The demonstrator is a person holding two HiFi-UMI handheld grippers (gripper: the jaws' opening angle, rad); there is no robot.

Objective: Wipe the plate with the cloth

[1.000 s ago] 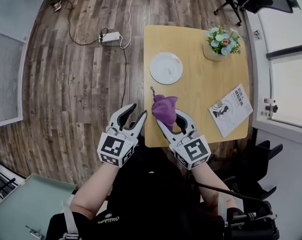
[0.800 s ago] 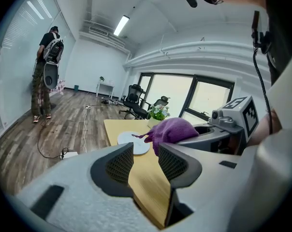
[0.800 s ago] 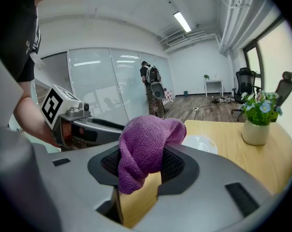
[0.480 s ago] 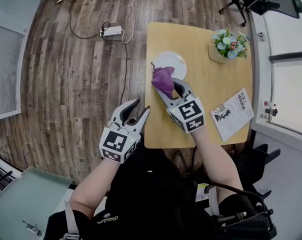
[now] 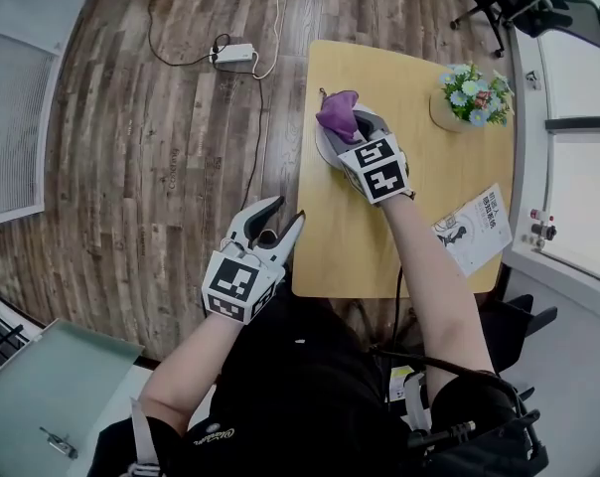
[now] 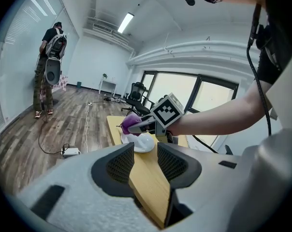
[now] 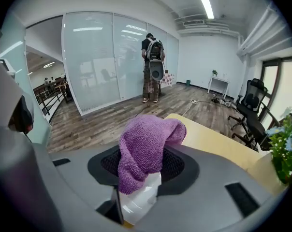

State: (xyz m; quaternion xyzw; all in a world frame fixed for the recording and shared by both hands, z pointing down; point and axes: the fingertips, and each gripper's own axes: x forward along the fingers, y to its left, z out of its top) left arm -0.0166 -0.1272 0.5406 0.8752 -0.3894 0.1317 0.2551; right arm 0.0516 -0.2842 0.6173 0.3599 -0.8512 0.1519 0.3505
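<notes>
Two grippers are in my sight. The right gripper [image 5: 346, 130] has its jaws clamped on the purple cloth [image 7: 145, 149], which bunches between and above the fingers, with the white plate [image 7: 136, 202] just beneath their tips on the table [image 5: 449, 182]. My left gripper [image 6: 145, 159] hangs beside the table's near edge, jaws apart and empty.

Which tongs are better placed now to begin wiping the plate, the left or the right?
Right. The right tongs grip the purple cloth directly over the plate; the left tongs are open, empty, off the table.
</notes>
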